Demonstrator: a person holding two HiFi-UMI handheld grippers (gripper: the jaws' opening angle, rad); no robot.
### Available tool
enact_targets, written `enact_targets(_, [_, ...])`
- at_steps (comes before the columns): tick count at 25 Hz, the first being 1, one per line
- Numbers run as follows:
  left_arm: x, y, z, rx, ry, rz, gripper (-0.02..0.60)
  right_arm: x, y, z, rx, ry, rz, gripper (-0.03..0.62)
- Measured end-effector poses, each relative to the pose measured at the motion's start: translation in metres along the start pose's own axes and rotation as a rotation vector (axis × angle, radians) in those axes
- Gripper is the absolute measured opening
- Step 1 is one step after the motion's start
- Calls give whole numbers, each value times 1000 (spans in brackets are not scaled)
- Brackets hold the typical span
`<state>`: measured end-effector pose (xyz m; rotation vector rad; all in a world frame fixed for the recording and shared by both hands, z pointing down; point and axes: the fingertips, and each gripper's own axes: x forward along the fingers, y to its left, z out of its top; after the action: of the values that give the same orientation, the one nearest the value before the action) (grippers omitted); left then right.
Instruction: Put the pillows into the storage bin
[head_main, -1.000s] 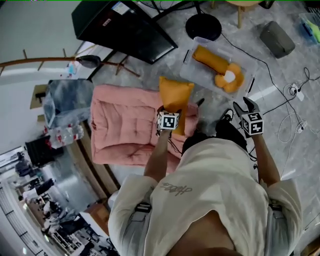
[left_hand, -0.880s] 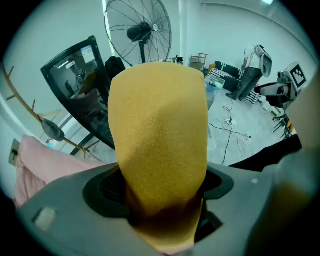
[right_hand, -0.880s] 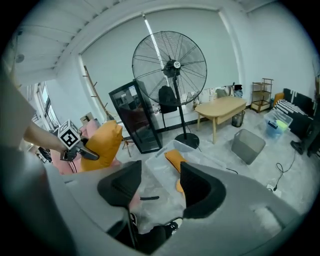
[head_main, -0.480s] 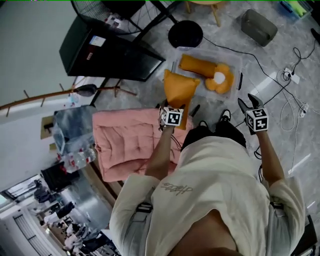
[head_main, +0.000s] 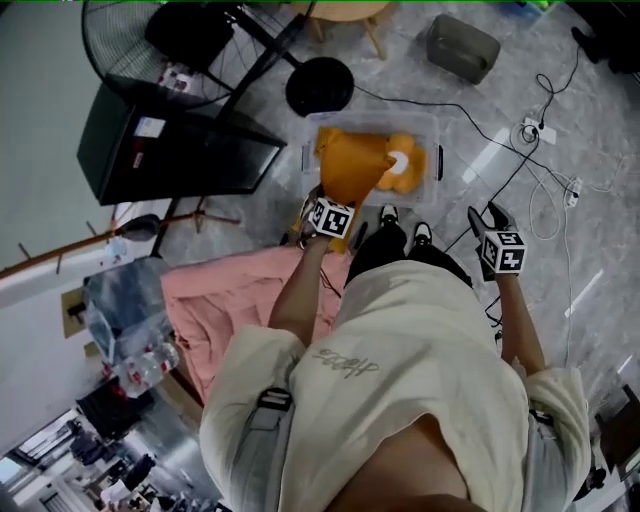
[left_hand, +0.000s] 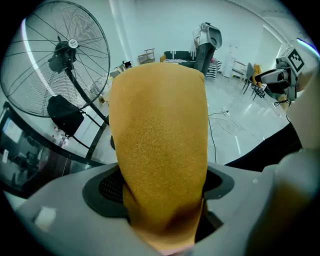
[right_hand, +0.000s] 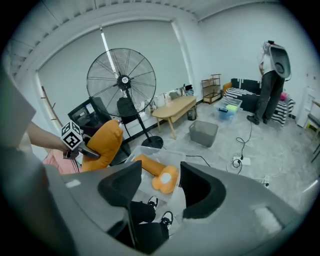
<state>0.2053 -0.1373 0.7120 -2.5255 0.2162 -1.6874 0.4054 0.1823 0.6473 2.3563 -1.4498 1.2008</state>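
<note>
Orange pillow (head_main: 350, 170) clamped in left tool (head_main: 337, 203) near clear bin (head_main: 430, 128); right tool (head_main: 487, 215) agape, empty; fan base (head_main: 320, 87) beyond bin.

Between your left jaws the pillow (left_hand: 157, 150) is mustard orange, finely speckled; beyond your right jaws a second pillow (right_hand: 159, 174) is orange with a round white patch, in a clear bin (right_hand: 173, 153); left of them the mat (head_main: 240, 295) is pink, quilted.
</note>
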Motion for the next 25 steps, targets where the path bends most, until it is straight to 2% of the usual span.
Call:
enact_targets(2, [18,0,4,21,35,-40,430,-5,-4,6,26,-14,-36,236])
enact_targets(4, [35,2,19,52,28,-77,430,-6,-5,13,39,-26,-69,236])
enact_targets(8, [61,4,31,103,65,-107,431,-9,-6,25,3,-21,-121,236])
enact_targets(10, [71,5,43,142,55,-122,431,-9,-7,31,-6,-24,-146,236])
enact_targets(17, [100,7,61,285,100,-183,447,-12,-13,32,93,-29,-227,236])
enact_targets(20, [112,14,60,352,142,-189,505,-8,-10,30,116,-18,-245,236])
enact_targets(22, [120,18,63,429,146,-179,548,-4,-8,32,126,-16,-250,237])
enact_targets(25, [129,24,73,513,115,-146,537,6,-2,37,130,-17,-249,238])
